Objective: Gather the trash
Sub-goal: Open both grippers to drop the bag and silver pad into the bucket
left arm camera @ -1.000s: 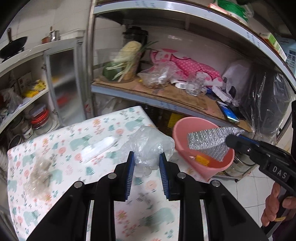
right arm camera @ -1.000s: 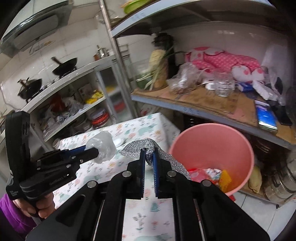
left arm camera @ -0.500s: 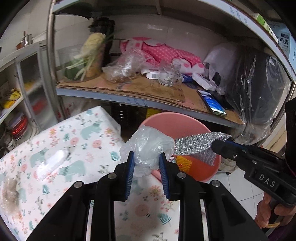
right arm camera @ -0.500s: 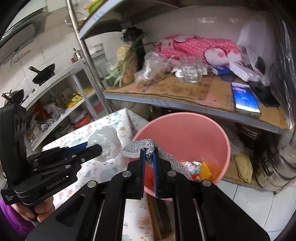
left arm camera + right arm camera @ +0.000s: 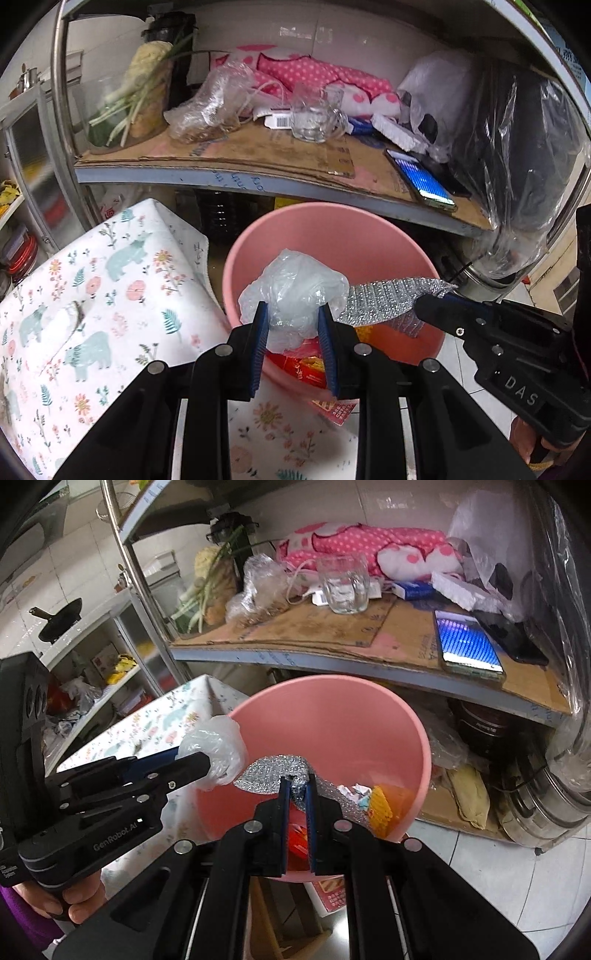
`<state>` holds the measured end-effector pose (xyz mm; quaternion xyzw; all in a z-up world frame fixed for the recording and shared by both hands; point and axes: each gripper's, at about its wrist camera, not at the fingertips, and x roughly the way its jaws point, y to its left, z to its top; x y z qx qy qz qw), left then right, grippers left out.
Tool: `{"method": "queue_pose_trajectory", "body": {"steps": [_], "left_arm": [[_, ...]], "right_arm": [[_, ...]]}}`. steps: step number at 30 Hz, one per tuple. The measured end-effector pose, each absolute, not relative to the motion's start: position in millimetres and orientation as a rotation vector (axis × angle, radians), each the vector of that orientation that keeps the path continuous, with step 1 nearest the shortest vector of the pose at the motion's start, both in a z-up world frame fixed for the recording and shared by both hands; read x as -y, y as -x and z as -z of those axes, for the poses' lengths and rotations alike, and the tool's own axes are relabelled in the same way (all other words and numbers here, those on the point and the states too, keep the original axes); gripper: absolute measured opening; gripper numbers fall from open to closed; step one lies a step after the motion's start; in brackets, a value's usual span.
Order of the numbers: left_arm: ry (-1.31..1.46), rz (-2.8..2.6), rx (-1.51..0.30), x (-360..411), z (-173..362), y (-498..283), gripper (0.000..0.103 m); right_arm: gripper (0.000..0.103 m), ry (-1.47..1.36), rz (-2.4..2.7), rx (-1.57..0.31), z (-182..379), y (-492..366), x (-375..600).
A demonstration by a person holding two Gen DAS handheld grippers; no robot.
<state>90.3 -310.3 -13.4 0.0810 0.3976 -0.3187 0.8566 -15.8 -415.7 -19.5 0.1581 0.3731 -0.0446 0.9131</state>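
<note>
Left tool (image 5: 291, 317) pinching crumpled clear plastic bag (image 5: 295, 291) above pink bucket (image 5: 332, 229). Right tool (image 5: 297, 794) clamped on silver foil wrapper (image 5: 273, 775) beside it.

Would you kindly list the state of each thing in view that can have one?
left hand-held gripper: shut on the crumpled plastic bag, over the bin.
right hand-held gripper: shut on the silver foil wrapper, over the bin.
pink bin: upright, open, partly filled with trash.
phone: flat on shelf, screen lit.
glass jar: upright.
</note>
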Motion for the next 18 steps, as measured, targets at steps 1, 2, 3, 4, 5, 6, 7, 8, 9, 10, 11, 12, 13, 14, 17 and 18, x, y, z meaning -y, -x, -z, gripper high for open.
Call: {"method": "queue_pose_trajectory", "body": {"steps": [1, 2, 3, 4, 5, 6, 7, 8, 9, 10, 11, 12, 13, 14, 17, 18], "left_arm": [[-0.177, 0.673, -0.839, 313, 16, -91, 0.026], [-0.182, 0.675, -0.841, 316, 18, -92, 0.026], [-0.185, 0.676, -0.843, 318, 20, -93, 0.026], [-0.188, 0.677, -0.848, 320, 22, -94, 0.026], [-0.19, 0.676, -0.852, 321, 23, -94, 0.026], [-0.188, 0.674, -0.858, 323, 25, -95, 0.027], [-0.187, 0.673, -0.861, 323, 26, -96, 0.027], [-0.187, 0.671, -0.863, 324, 28, -96, 0.027], [-0.186, 0.669, -0.866, 324, 29, -97, 0.027], [-0.186, 0.667, -0.869, 325, 30, -98, 0.027], [-0.187, 0.666, -0.871, 325, 31, -99, 0.027], [-0.187, 0.664, -0.873, 325, 32, -99, 0.028], [-0.187, 0.663, -0.876, 325, 33, -100, 0.028], [-0.186, 0.663, -0.879, 325, 33, -101, 0.029], [-0.183, 0.655, -0.885, 326, 34, -102, 0.03], [-0.18, 0.655, -0.889, 326, 34, -103, 0.031]], "right_arm": [[0.008, -0.325, 0.095, -0.773, 21, 15, 417], [0.008, -0.325, 0.098, -0.776, 23, 14, 418], [0.008, -0.324, 0.102, -0.782, 25, 14, 418], [0.008, -0.323, 0.105, -0.787, 27, 14, 419], [0.008, -0.322, 0.107, -0.792, 29, 13, 420], [0.008, -0.321, 0.109, -0.795, 30, 13, 420], [0.008, -0.32, 0.111, -0.799, 31, 13, 421], [0.008, -0.318, 0.113, -0.804, 33, 12, 422], [0.008, -0.317, 0.115, -0.806, 33, 12, 422], [0.008, -0.316, 0.118, -0.808, 34, 12, 422], [0.008, -0.315, 0.121, -0.81, 35, 11, 423], [0.008, -0.314, 0.123, -0.812, 36, 11, 423], [0.008, -0.314, 0.125, -0.814, 36, 11, 424], [0.008, -0.313, 0.129, -0.816, 37, 11, 424], [0.009, -0.311, 0.139, -0.83, 39, 9, 424], [0.01, -0.311, 0.142, -0.833, 39, 9, 424]]}}
